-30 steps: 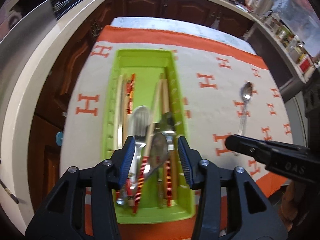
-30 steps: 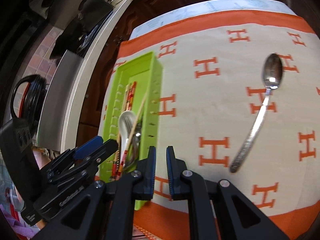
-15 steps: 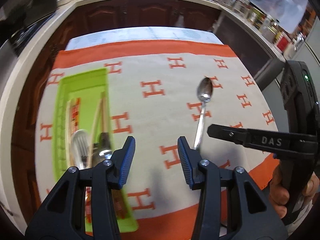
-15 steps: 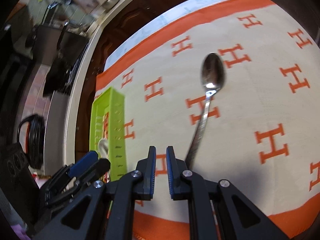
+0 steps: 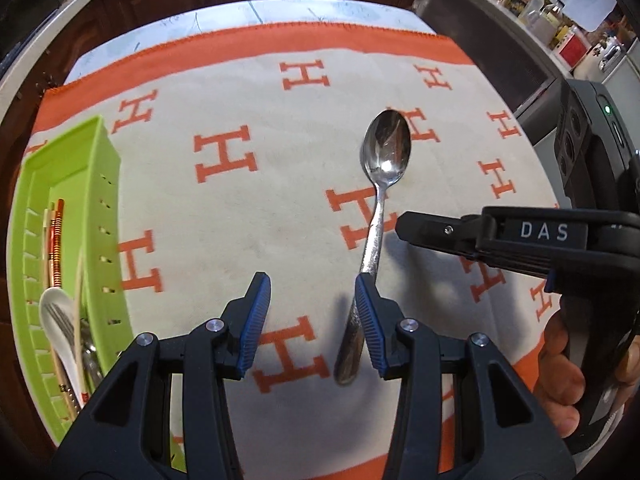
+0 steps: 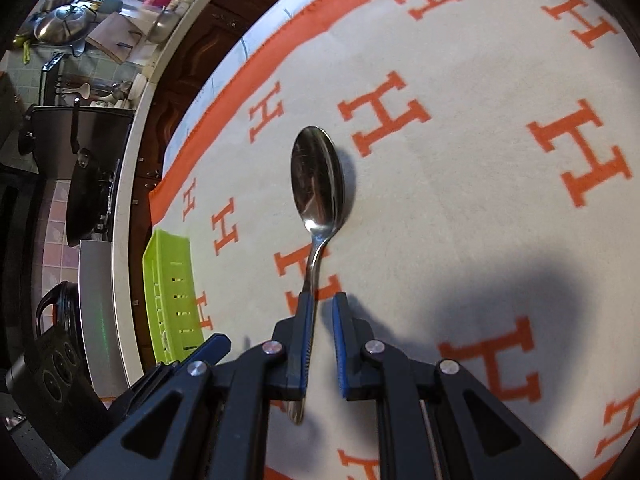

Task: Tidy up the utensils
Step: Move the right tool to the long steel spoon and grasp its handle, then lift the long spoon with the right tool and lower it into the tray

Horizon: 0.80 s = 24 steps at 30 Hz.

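Note:
A steel spoon lies on the H-patterned cloth, bowl away from me, its handle running toward both grippers. My left gripper is open and empty, and its right finger stands just beside the lower handle. My right gripper hovers low over the middle of the handle with its jaws only a narrow gap apart. The handle shows in that gap against the left pad, not clamped. From the left wrist view, the right gripper's tip sits just right of the handle.
A lime-green utensil tray holding chopsticks, a white spoon and a fork sits at the cloth's left edge. A hand holds the right tool. A kitchen counter with pots and dark cabinets surround the table.
My left gripper swung right from above the tray to the spoon's handle end. The right gripper closed in and dropped over the handle. The spoon has not moved.

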{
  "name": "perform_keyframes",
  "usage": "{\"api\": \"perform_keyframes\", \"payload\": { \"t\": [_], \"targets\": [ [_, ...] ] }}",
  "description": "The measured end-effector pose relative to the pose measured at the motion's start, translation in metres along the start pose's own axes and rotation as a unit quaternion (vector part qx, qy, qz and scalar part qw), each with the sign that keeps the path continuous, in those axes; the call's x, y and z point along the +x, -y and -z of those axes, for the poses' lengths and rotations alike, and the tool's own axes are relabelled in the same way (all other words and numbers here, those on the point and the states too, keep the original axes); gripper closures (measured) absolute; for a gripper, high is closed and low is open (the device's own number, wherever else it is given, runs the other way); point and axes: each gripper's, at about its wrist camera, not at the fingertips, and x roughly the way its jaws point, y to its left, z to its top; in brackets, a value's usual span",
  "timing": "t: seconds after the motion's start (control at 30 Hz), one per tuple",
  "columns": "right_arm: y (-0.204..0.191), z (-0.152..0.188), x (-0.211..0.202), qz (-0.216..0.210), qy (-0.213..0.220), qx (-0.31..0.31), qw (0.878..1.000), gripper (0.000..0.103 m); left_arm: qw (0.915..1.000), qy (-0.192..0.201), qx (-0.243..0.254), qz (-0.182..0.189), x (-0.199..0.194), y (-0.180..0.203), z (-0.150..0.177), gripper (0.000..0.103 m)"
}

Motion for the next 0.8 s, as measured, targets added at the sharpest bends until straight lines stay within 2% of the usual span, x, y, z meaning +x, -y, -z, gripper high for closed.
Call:
{"api": "perform_keyframes", "payload": {
  "t": [0.1, 0.2, 0.3, 0.43, 0.6, 0.7, 0.8],
  "targets": [
    [-0.005, -0.003, 0.007, -0.007, -0.006, -0.005, 1.000, 0.093, 0.9999, -0.012, -0.005, 0.002, 0.013, -0.001, 0.000, 0.062],
    [-0.014, -0.005, 0.012, 0.004, -0.011, -0.024, 1.000, 0.092, 0.9997, -0.025, -0.005, 0.003, 0.024, -0.002, 0.003, 0.062],
    [-0.027, -0.005, 0.016, 0.025, -0.010, -0.049, 0.998, 0.088, 0.9999, -0.016, 0.006, 0.000, 0.026, 0.002, 0.004, 0.062],
    [-0.043, -0.005, 0.020, 0.064, -0.003, -0.086, 0.994, 0.087, 0.9999, -0.013, -0.003, 0.009, 0.026, -0.001, 0.005, 0.062],
    [-0.062, 0.000, 0.026, 0.116, 0.008, -0.143, 0.983, 0.088, 0.9993, -0.015, -0.022, 0.026, 0.021, -0.011, 0.011, 0.062],
    [-0.074, 0.005, 0.031, 0.158, 0.017, -0.179, 0.971, 0.091, 0.9987, -0.017, -0.035, 0.032, 0.016, -0.019, 0.017, 0.062],
    [-0.080, 0.009, 0.033, 0.173, 0.026, -0.192, 0.966, 0.093, 0.9978, -0.016, -0.050, 0.040, 0.011, -0.028, 0.023, 0.062]
  ]
}}
